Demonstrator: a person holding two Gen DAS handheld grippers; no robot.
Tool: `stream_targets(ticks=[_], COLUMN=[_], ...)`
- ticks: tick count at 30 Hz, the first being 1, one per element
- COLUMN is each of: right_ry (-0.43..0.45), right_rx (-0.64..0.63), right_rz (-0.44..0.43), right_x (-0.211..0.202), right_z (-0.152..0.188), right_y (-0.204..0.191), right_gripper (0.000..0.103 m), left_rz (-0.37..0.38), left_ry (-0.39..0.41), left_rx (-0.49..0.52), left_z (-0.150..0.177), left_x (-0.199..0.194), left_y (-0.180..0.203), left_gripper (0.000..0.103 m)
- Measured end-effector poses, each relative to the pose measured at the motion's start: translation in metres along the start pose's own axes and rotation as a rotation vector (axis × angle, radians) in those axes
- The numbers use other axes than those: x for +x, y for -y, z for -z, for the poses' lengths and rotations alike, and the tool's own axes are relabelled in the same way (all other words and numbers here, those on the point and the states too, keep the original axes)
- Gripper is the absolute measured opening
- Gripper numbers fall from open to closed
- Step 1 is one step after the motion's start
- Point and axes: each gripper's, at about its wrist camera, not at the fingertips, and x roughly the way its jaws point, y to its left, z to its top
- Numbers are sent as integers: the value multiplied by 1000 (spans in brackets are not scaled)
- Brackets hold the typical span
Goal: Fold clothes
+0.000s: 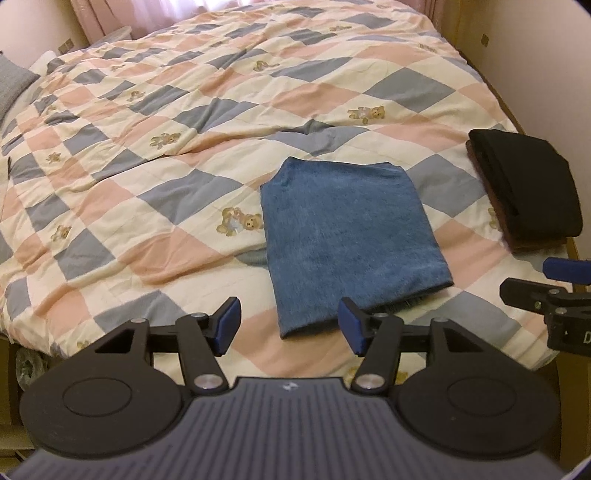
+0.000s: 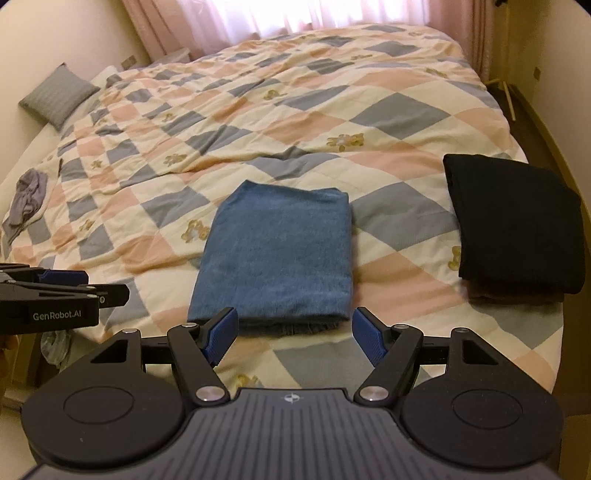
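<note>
Quilt [image 2: 332, 122]: diamond patchwork in cream, pale pink and grey-blue, with tan teddy-bear motifs. Folded blue garment [image 2: 277, 254], centre of the frame: mottled mid-blue. Folded black garment [image 2: 517, 225], right: plain black, over a brown layer. Cushion [image 2: 55, 96], upper left: grey. Crumpled cloth [image 2: 27, 195], left edge: lilac-grey. Curtains [image 2: 155, 26]: pink.

The brown garment [image 1: 532, 242] shows only its edge under the black folded garment [image 1: 524, 184]. The right gripper [image 1: 554, 291] is cut by the picture's edge, so its jaws are unclear there.
</note>
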Motion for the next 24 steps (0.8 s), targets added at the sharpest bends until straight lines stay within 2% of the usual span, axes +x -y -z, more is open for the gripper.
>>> stream_targets(ticks=[11, 24], right_ry=[-88, -125], right_rx=[47, 39], right_rz=[68, 50], right_x=[61, 101], right_z=[-47, -83], right_y=[-1, -7], right_gripper=[73, 73], left_rz=[1, 2], left_ry=[-69, -129], left_rx=[34, 29], left_z=[-44, -65], left_x=[51, 83], left_y=[-21, -30], left_gripper=[55, 56])
